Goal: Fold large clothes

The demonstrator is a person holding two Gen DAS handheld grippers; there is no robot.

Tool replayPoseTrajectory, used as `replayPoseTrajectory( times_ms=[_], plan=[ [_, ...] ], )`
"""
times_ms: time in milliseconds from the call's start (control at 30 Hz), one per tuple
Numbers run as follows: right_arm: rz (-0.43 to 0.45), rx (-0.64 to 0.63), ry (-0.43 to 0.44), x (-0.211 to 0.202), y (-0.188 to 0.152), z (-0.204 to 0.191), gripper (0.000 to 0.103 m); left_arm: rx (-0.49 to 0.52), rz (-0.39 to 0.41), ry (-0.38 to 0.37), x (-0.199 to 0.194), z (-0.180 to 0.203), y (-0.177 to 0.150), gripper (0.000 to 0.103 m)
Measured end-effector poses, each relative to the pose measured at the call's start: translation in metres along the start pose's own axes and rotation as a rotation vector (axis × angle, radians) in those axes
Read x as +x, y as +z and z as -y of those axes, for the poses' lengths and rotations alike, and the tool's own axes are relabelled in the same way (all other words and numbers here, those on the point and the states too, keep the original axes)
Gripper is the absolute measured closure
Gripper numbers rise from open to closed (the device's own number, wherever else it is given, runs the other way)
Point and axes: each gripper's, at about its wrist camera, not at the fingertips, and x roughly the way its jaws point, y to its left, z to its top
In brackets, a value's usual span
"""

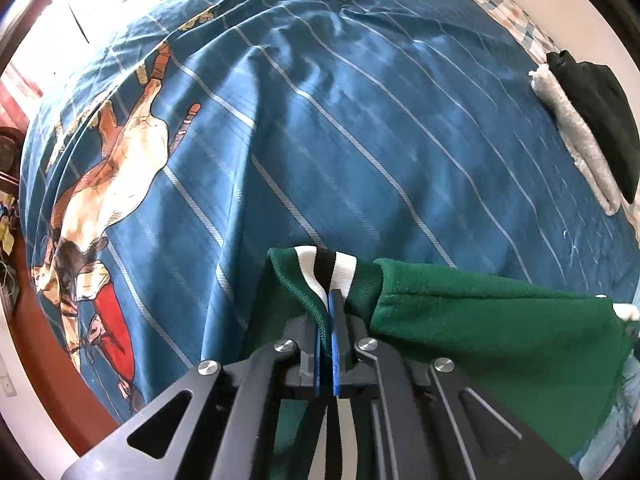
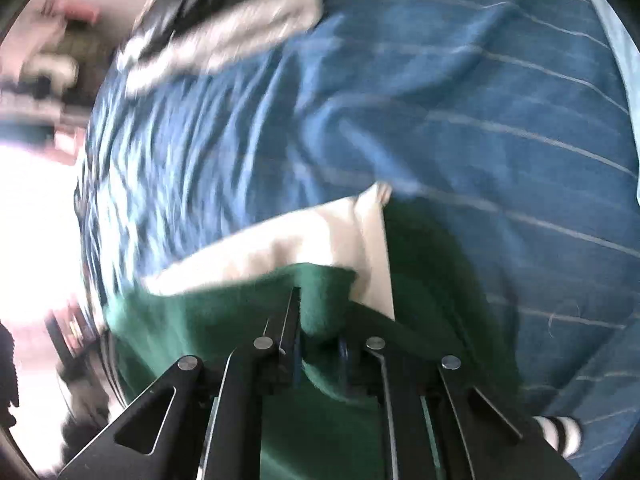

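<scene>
A dark green jacket [image 1: 480, 320] with a white-and-black striped rib edge [image 1: 324, 264] lies on a blue striped bed cover [image 1: 320, 120]. My left gripper [image 1: 331, 300] is shut on that striped edge, and the cloth drapes down on both sides of the jaws. In the blurred right wrist view, the same green jacket [image 2: 224, 328] shows a cream sleeve [image 2: 300, 244] lying across it. My right gripper [image 2: 324, 304] is shut on a thick bunched fold of the green cloth, which hides its right fingertip. A striped cuff [image 2: 560, 434] shows at the lower right.
A folded dark garment [image 1: 592, 112] rests on a folded pale grey one [image 1: 580, 148] at the bed's right edge; this stack [image 2: 224, 12] is blurred in the right wrist view. The bed cover has a large printed figure [image 1: 120, 160] at left. A wooden bed frame [image 1: 48, 352] runs along the left.
</scene>
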Motion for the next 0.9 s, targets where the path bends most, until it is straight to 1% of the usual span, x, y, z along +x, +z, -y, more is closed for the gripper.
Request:
replayPoseTrajectory(
  times_ms=[67, 100, 200, 267, 333, 367, 400, 433, 467, 500, 533, 567, 600, 633, 700, 733, 767, 800, 833, 867, 900],
  plan=[
    [0.025, 0.090, 0.000, 0.006, 0.013, 0.012, 0.091, 0.014, -0.006, -0.011, 0.003, -0.001, 0.001, 0.100],
    [0.051, 0.126, -0.049, 0.012, 0.021, 0.018, 0.093, 0.015, -0.010, -0.017, 0.007, -0.001, 0.003, 0.099],
    [-0.015, 0.161, -0.110, 0.048, 0.034, 0.025, 0.093, 0.023, -0.041, -0.020, 0.024, -0.002, 0.009, 0.095],
    [-0.036, 0.154, -0.144, 0.052, 0.039, 0.021, 0.090, 0.037, -0.059, -0.018, 0.024, -0.001, 0.014, 0.094],
    [-0.021, 0.145, -0.150, 0.033, 0.038, 0.013, 0.084, 0.007, -0.063, -0.024, 0.013, -0.005, 0.017, 0.094],
    [-0.004, 0.135, -0.144, 0.018, 0.036, 0.009, 0.078, -0.004, -0.044, -0.022, 0.002, -0.007, 0.018, 0.090],
    [0.022, 0.121, -0.147, 0.004, 0.032, 0.005, 0.062, -0.015, -0.017, -0.011, -0.011, -0.009, 0.018, 0.087],
    [0.062, 0.100, -0.154, -0.016, 0.026, 0.000, 0.054, -0.024, 0.005, -0.001, -0.022, -0.010, 0.018, 0.071],
    [0.112, 0.066, -0.157, -0.039, 0.016, -0.007, 0.044, -0.033, 0.044, 0.002, -0.039, -0.012, 0.017, 0.037],
    [0.139, 0.045, -0.166, -0.054, 0.008, -0.011, 0.043, -0.038, 0.072, 0.011, -0.051, -0.013, 0.015, 0.018],
    [0.146, 0.023, -0.172, -0.068, -0.005, -0.015, 0.043, -0.047, 0.114, 0.021, -0.067, -0.013, 0.011, 0.006],
    [0.133, 0.007, -0.169, -0.077, -0.017, -0.018, 0.043, -0.053, 0.145, 0.015, -0.078, -0.013, 0.007, 0.006],
    [0.100, -0.004, -0.147, -0.082, -0.035, -0.018, 0.043, -0.057, 0.168, 0.020, -0.088, -0.012, 0.001, 0.006],
    [0.068, -0.009, -0.127, -0.080, -0.045, -0.016, 0.043, -0.055, 0.181, 0.040, -0.094, -0.009, -0.005, 0.006],
    [-0.066, -0.007, -0.093, -0.057, -0.072, -0.003, 0.043, -0.056, 0.206, 0.065, -0.100, -0.005, -0.020, 0.006],
    [-0.112, 0.007, -0.097, -0.042, -0.082, 0.009, 0.044, -0.049, 0.204, 0.067, -0.098, -0.001, -0.031, 0.006],
    [-0.134, 0.049, -0.135, -0.028, -0.091, 0.026, 0.044, -0.046, 0.193, 0.068, -0.093, 0.002, -0.039, 0.006],
    [-0.142, 0.094, -0.203, -0.014, -0.099, 0.051, 0.050, -0.040, 0.164, 0.068, -0.083, 0.007, -0.048, 0.006],
    [-0.144, 0.105, -0.288, -0.007, -0.102, 0.069, 0.056, -0.028, 0.122, 0.065, -0.071, 0.012, -0.057, 0.006],
    [-0.145, 0.149, -0.355, -0.001, -0.105, 0.095, 0.086, -0.012, 0.084, 0.076, -0.057, 0.015, -0.069, 0.006],
    [-0.146, 0.243, -0.328, -0.001, -0.108, 0.119, 0.099, -0.003, 0.055, 0.103, -0.047, 0.017, -0.079, 0.006]
  ],
)
